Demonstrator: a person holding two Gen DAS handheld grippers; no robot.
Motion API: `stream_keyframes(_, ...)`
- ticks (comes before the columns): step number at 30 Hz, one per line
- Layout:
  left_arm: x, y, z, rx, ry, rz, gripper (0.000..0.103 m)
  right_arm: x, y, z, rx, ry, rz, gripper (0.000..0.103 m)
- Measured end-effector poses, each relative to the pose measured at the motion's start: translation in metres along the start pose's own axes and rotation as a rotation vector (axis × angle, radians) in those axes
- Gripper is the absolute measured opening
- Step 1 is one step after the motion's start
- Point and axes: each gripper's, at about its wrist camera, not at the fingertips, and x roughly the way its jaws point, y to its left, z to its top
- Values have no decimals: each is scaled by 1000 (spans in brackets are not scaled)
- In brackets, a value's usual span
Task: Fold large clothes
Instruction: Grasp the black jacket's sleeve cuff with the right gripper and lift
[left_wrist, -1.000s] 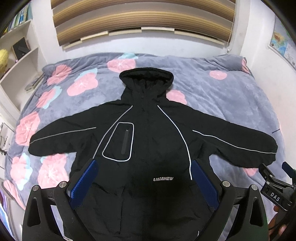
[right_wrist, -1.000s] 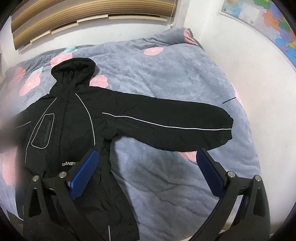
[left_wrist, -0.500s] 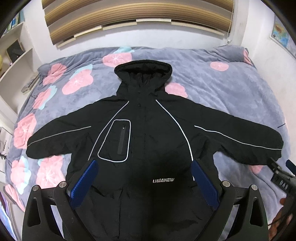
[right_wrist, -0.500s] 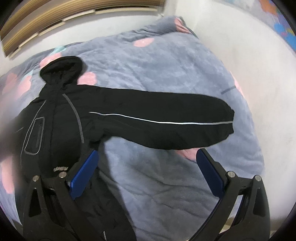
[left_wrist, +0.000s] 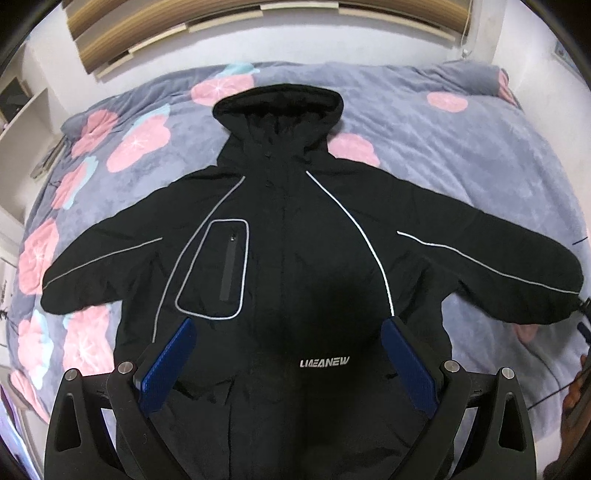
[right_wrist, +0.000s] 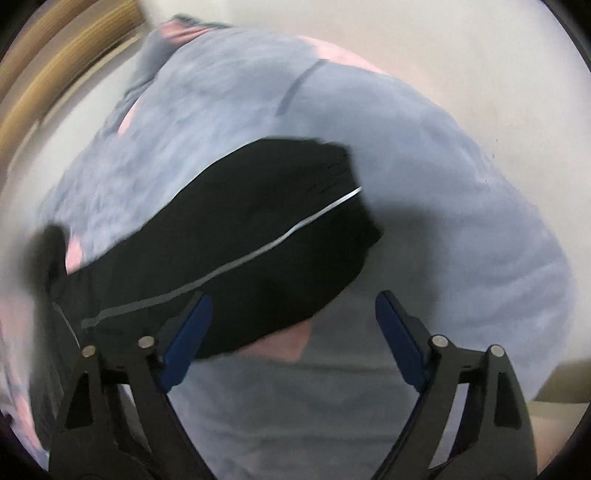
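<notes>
Landmark: black hooded jacket (left_wrist: 295, 258), which lay face up and spread flat on the grey flowered bedspread (left_wrist: 461, 147), hood toward the headboard side, hem toward the camera, both sleeves stretched straight out sideways.

Left to right across the jacket: the left sleeve (left_wrist: 99, 273) ran out from the shoulder with nothing near its cuff. The left gripper (left_wrist: 291, 354) hovered over the lower chest, just above the LIAEANEW print (left_wrist: 324, 363), jaws wide apart and empty, no pad touching cloth as far as the left wrist view showed. The right sleeve (right_wrist: 236, 258) ran outward from the body, its long axis along the silver piping (right_wrist: 258, 254), ending at the cuff (right_wrist: 343, 173).

The right gripper (right_wrist: 293, 332) sat just below the right sleeve's outer half, jaws apart but closing, nothing between the pads yet; the left-hand pad overlapped the sleeve's lower edge in the picture, contact could not be told (right wrist view blurred). The cuff lay up and slightly right of the jaw gap.

Judgement: the right hand was clearly the nearer one to that sleeve, the left well away over the torso. The coming move likely turned on the jaws straddling the sleeve across its long axis, near the cuff end, to carry it inward over the chest. Folding not yet begun.
</notes>
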Motion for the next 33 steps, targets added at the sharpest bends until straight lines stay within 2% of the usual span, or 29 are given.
stream_keyframes(2, 10, -8, 4, 21, 15, 2, 100, 13, -6, 10, 30, 17, 35, 85)
stream_keyframes(5, 22, -22, 11, 56, 21, 4, 100, 31, -7, 16, 38, 27, 1, 85)
stream_keyframes(8, 34, -37, 19, 93, 21, -15, 100, 52, -7, 17, 62, 66, 33, 82)
stream_keyframes(9, 41, -45, 22, 111, 10, -32, 100, 58, -6, 18, 58, 77, 45, 67)
stream_keyframes(10, 46, -49, 24, 125, 7, -46, 100, 62, -4, 18, 50, 88, 45, 59)
stream_keyframes(11, 53, -56, 27, 138, 6, -65, 100, 60, 1, 17, 32, 90, 35, 33)
stream_keyframes(12, 63, -64, 30, 152, 3, -107, 100, 53, 7, 16, 11, 83, 59, 15)
stream_keyframes(15, 92, -85, 38, 158, 38, -232, 99, 9, 25, 18, -54, -5, 76, 13)
stream_keyframes(17, 108, -100, 40, 159, 58, -299, 94, -23, 35, 25, -98, -92, 86, 12)
stream_keyframes(20, 135, -128, 43, 183, 78, -336, 93, -46, 43, 43, -138, -172, 91, 12)
stream_keyframes(23, 175, -159, 36, 248, 136, -298, 93, -25, 44, 53, -139, -143, 52, 12)
stream_keyframes(26, 225, -173, 21, 257, 286, -249, 93, 21, 37, 55, -112, -42, -2, 12)
stream_keyframes(29, 228, -175, 16, 262, 260, -253, 94, 51, 29, 55, -69, 31, -37, 12)
stream_keyframes(33, 203, -163, 19, 252, 216, -296, 93, 30, 42, 53, -113, -12, -18, 11)
